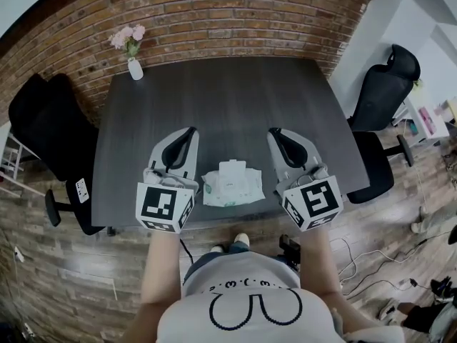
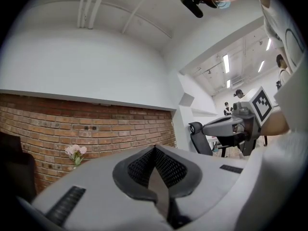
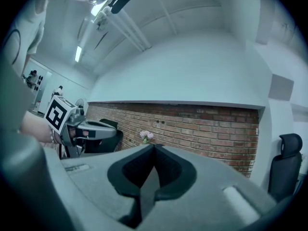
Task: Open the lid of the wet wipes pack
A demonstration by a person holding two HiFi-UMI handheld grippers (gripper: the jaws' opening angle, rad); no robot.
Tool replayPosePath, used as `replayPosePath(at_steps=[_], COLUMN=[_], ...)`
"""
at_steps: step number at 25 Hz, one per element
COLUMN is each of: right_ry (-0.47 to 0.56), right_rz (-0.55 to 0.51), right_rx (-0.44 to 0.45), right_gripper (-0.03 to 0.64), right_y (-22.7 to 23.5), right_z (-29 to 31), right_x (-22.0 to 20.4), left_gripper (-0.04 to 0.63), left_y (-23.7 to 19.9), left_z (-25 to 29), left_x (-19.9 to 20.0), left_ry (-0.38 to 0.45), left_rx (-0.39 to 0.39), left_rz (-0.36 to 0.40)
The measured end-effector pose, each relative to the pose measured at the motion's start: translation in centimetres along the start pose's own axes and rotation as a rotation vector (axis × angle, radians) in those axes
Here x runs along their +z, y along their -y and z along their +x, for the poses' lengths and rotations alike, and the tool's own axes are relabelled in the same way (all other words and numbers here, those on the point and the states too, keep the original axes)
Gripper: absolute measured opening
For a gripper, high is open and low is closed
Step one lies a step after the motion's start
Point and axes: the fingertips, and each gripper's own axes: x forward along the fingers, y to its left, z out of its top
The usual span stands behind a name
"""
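Closed left gripper [image 1: 191, 131], closed right gripper [image 1: 273, 133], wipes pack [image 1: 233, 184] between

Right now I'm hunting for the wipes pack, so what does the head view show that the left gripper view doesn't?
Only the head view shows the wipes pack on the table, seen between the left gripper and right gripper. Only the left gripper view shows ceiling lights and distant people. Both show the brick wall, the flowers and both grippers.
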Motion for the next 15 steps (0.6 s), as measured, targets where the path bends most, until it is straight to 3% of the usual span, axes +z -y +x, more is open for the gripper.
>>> replayPosePath(at_steps=[15], right_ry=[-0.012], right_rz=[0.008], right_rx=[0.009], right_gripper=[-0.003], right_y=[-0.48], right_z=[0.05], right_x=[-0.53], left_gripper=[-0.002], left_y=[0.18], left_z=[-0.37], left_x=[-0.07], left_ry=[0.008], left_rx=[-0.001], left_rz=[0.007])
